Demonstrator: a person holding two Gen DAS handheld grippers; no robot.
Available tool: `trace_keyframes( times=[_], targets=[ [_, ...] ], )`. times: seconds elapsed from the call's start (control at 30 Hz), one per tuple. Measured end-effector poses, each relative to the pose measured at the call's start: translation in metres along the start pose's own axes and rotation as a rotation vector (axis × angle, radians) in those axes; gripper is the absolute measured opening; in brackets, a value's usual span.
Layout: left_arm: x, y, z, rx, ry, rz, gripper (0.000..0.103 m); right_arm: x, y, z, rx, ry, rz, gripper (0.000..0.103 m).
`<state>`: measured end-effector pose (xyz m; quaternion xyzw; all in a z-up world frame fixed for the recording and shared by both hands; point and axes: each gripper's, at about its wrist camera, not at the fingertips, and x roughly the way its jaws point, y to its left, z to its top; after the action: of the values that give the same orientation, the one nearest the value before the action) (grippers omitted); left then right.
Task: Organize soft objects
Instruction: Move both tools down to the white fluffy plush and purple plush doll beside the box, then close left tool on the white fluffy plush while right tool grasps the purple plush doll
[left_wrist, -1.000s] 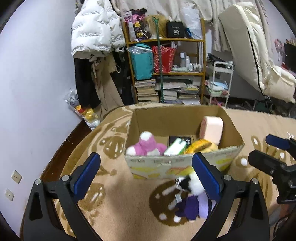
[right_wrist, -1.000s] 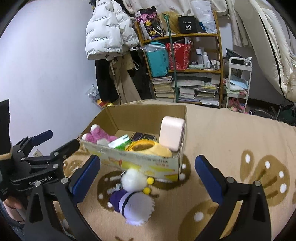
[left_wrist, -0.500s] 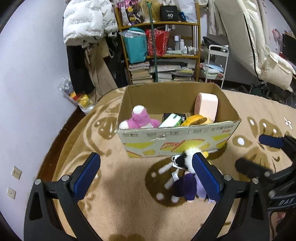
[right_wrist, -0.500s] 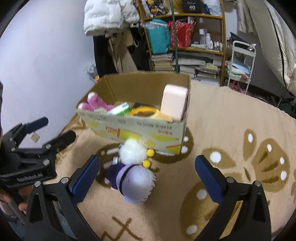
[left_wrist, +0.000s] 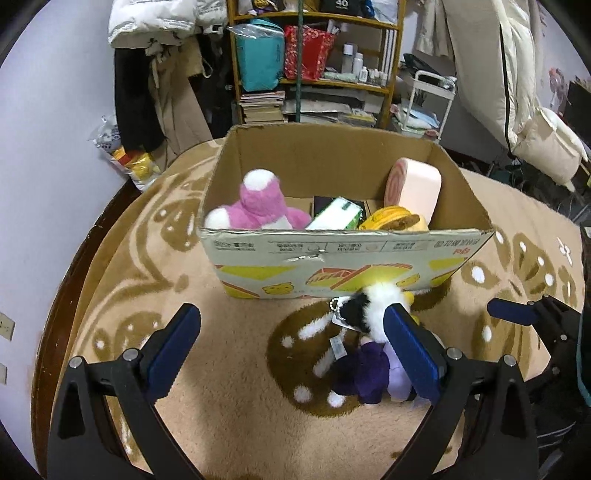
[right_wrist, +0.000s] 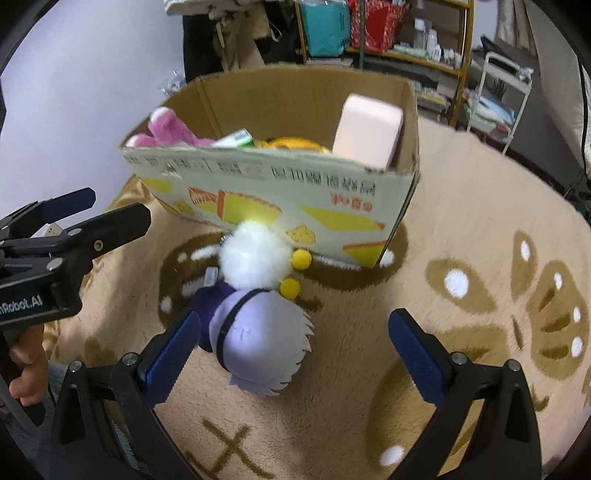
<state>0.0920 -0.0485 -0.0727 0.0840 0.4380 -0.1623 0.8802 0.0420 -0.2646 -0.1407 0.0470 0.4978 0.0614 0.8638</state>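
Purple plush doll (right_wrist: 255, 332) is lying on carpet (right_wrist: 461, 369) before cardboard box (right_wrist: 280, 195) | my left gripper (left_wrist: 291, 350) and right gripper (right_wrist: 291, 354) are hovering wide apart, gripping nothing.

The left gripper (right_wrist: 70, 221) carries white lettering that reads "nRobot.AI", cut off at the frame edge. A black bag (left_wrist: 341, 4) on the top shelf (left_wrist: 314, 16) shows "40". The box (right_wrist: 295, 199) has upside-down printed characters in black and red along its front, too distorted to read.
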Motion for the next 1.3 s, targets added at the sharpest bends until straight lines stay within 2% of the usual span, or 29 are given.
trace_keyframes(
  times=[0.27, 0.5, 0.6, 0.67, 0.73, 0.93, 1.2, 1.3],
  targets=[
    [0.025, -0.013, 0.002, 0.034, 0.048, -0.02, 0.098, 0.028, -0.004, 0.0, 0.027, 0.103, 0.015, 0.103],
    [0.04, -0.017, 0.003, 0.021, 0.084, -0.063, 0.098, 0.039, 0.001, -0.002, 0.016, 0.148, 0.082, 0.1],
    [0.045, -0.017, 0.003, 0.009, 0.1, -0.09, 0.098, 0.045, 0.004, -0.003, 0.019, 0.164, 0.107, 0.091],
    [0.048, -0.018, 0.002, 0.001, 0.112, -0.107, 0.098, 0.048, 0.002, -0.002, 0.037, 0.172, 0.147, 0.074],
    [0.051, -0.02, 0.002, 0.003, 0.115, -0.127, 0.098, 0.049, 0.0, -0.001, 0.065, 0.179, 0.209, 0.064],
    [0.058, -0.033, 0.001, 0.007, 0.129, -0.167, 0.098, 0.045, 0.003, -0.002, 0.053, 0.17, 0.199, 0.062],
    [0.068, -0.048, 0.001, 0.016, 0.144, -0.181, 0.098, 0.036, -0.011, -0.006, 0.09, 0.177, 0.135, 0.062],
    [0.075, -0.051, 0.001, 0.004, 0.159, -0.185, 0.095, 0.037, -0.018, -0.004, 0.106, 0.187, 0.135, 0.062]
  ],
)
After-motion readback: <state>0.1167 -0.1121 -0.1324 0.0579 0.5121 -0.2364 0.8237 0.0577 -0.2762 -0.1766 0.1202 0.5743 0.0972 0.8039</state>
